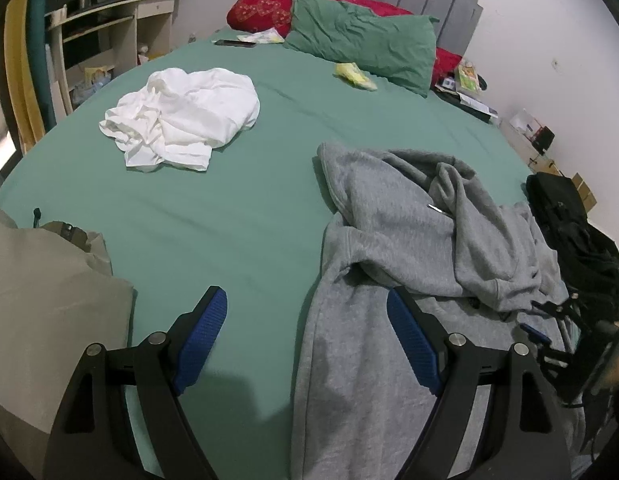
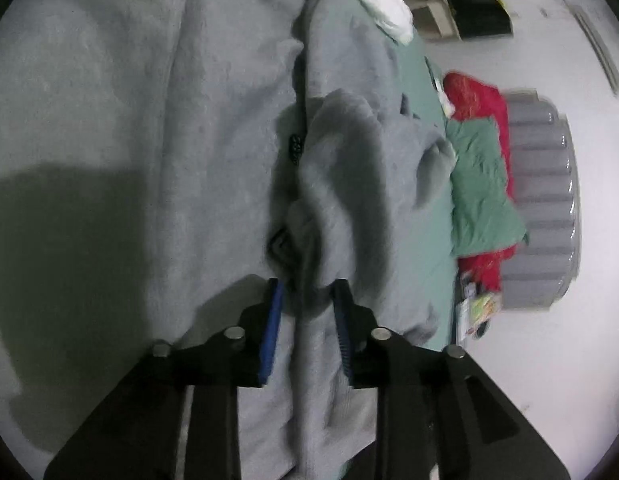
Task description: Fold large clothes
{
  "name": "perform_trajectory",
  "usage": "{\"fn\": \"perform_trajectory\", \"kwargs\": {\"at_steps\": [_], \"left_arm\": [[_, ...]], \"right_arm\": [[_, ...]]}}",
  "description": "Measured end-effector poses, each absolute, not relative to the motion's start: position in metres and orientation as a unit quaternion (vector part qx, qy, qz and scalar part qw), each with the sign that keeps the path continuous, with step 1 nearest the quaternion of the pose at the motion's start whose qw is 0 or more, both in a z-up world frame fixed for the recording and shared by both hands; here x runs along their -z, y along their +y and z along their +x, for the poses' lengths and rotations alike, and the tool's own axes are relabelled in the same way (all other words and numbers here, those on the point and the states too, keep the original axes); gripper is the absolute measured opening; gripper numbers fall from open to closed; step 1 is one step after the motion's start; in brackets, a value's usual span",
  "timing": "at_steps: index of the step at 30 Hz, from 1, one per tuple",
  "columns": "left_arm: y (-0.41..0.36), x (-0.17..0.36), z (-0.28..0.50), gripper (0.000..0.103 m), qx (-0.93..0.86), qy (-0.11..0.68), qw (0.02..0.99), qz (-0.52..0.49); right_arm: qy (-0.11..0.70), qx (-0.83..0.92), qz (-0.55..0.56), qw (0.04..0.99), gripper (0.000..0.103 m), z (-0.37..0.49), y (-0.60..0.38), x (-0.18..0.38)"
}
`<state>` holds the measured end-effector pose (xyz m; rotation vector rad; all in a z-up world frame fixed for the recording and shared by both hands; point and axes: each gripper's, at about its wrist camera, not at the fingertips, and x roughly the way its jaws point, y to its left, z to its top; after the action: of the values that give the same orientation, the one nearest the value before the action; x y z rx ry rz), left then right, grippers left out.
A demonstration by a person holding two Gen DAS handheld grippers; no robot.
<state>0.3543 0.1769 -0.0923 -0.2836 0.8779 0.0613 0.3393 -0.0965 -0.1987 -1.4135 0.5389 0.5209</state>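
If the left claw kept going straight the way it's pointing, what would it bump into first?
Probably just the green bedsheet. The left claw is open, the grey hoodie lies off its right finger, and the white shirt sits farther ahead to the left. Depth is unclear.

Green sheet (image 1: 237, 216): bare through the middle, from near edge to far pillows. Obstacles: white garment (image 1: 181, 120) far left; grey hoodie (image 1: 421, 248) spread along right; beige cloth (image 1: 41, 300) near left; green pillow (image 1: 365, 40) at far end; black bag (image 1: 577, 232) off right edge.

Right claw (image 2: 307, 300) around grey hoodie (image 2: 189, 120) fold
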Motion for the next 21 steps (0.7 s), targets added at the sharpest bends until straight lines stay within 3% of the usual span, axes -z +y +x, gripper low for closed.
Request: {"fn": "perform_trajectory", "kwargs": {"at_steps": [3,5,9,12,14,18,21], "left_arm": [[0.183,0.093,0.355,0.085,-0.031,0.426,0.892,-0.146],[0.186,0.094,0.354,0.085,-0.033,0.426,0.891,-0.151],[0.191,0.095,0.354,0.085,-0.039,0.431,0.888,-0.157],[0.194,0.095,0.355,0.085,-0.039,0.433,0.887,-0.156],[0.196,0.095,0.356,0.085,-0.039,0.434,0.887,-0.154],[0.205,0.095,0.354,0.085,-0.041,0.436,0.884,-0.165],[0.21,0.097,0.352,0.085,-0.041,0.441,0.88,-0.174]], "right_arm": [[0.251,-0.226,-0.543,0.769,0.035,0.356,-0.082,0.159],[0.27,-0.228,-0.45,0.82,0.054,0.375,-0.068,0.132],[0.343,-0.255,-0.302,0.852,0.056,0.422,-0.028,0.129],[0.405,-0.21,-0.355,0.816,0.055,0.447,0.003,0.173],[0.423,-0.22,-0.379,0.793,0.013,0.44,-0.002,0.195],[0.385,-0.236,-0.386,0.805,0.01,0.42,-0.03,0.171],[0.333,-0.294,-0.456,0.771,0.01,0.376,-0.045,0.162]]}}
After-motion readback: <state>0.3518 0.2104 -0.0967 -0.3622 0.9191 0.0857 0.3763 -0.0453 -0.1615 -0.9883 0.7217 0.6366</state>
